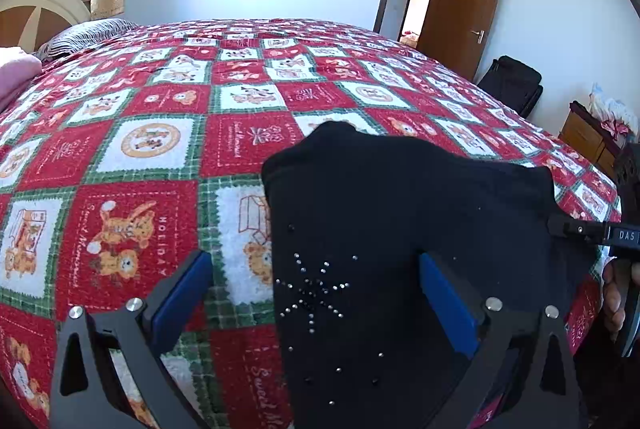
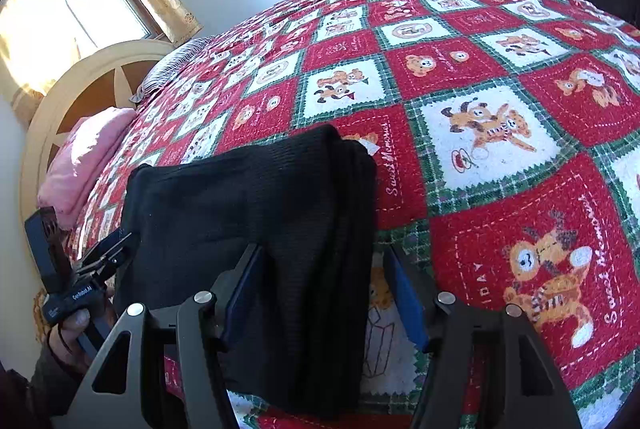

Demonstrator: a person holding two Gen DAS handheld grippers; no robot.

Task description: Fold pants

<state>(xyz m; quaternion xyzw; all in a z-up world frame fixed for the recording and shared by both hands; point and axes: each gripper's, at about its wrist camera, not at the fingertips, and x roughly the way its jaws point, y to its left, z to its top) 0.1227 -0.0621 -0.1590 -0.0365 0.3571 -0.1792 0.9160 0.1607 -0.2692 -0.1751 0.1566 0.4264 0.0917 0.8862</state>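
Black pants (image 1: 384,229) with a rhinestone star lie folded in a compact stack on the bed near its front edge; they also show in the right wrist view (image 2: 256,229). My left gripper (image 1: 316,293) is open, its blue pads either side of the pants' left edge. My right gripper (image 2: 320,293) is open, straddling the pants' right edge. The right gripper's tip shows at the far right of the left view (image 1: 576,229), against the pants. The left gripper shows at the left of the right view (image 2: 100,261).
The bed has a red, white and green teddy-bear quilt (image 1: 168,149). A pink folded cloth (image 2: 88,157) and striped pillow (image 1: 88,33) lie by the headboard. A brown door (image 1: 468,13), black bag (image 1: 516,81) and wooden cabinet (image 1: 588,137) stand at the right.
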